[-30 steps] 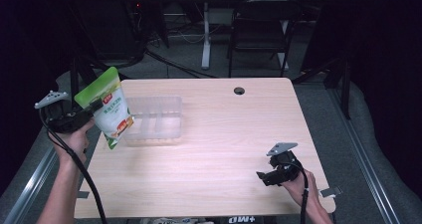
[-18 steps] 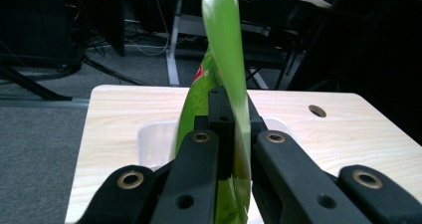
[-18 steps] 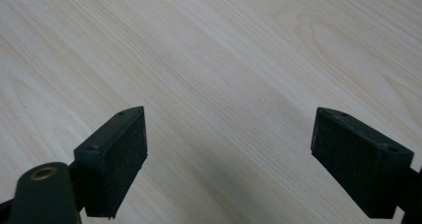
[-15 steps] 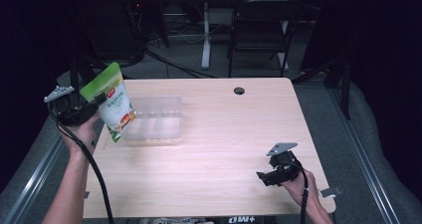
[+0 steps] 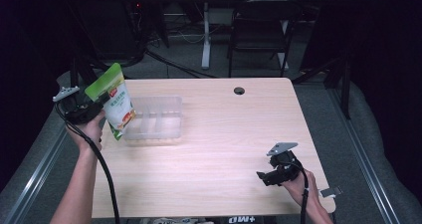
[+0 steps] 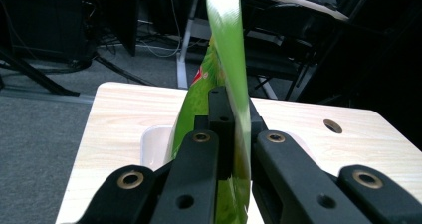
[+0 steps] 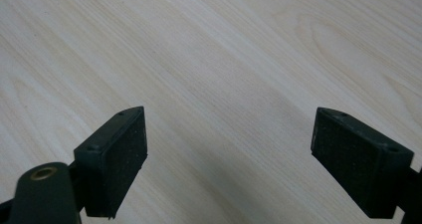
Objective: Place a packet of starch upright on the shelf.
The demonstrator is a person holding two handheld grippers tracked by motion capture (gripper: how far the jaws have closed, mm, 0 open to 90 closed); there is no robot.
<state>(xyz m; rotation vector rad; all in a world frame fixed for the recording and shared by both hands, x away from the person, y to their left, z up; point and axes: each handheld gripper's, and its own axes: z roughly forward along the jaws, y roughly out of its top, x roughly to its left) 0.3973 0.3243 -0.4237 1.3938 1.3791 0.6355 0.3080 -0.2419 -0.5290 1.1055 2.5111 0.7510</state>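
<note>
Green pouch, high view: the pouch (image 5: 117, 102) hung tilted over the left end of the clear tray (image 5: 154, 120), clamped in the left tongs (image 5: 97, 104).
Left gripper view: jaws pinched tight on the pouch (image 6: 230, 59).
Right gripper view: right tongs (image 7: 229, 164) gaped wide over bare desk (image 7: 224, 59), holding nothing.

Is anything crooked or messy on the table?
Nothing is spilled or broken. The green snack bag hangs tilted in the left gripper, just left of the clear plastic tray. The right gripper rests open on the table.
</note>
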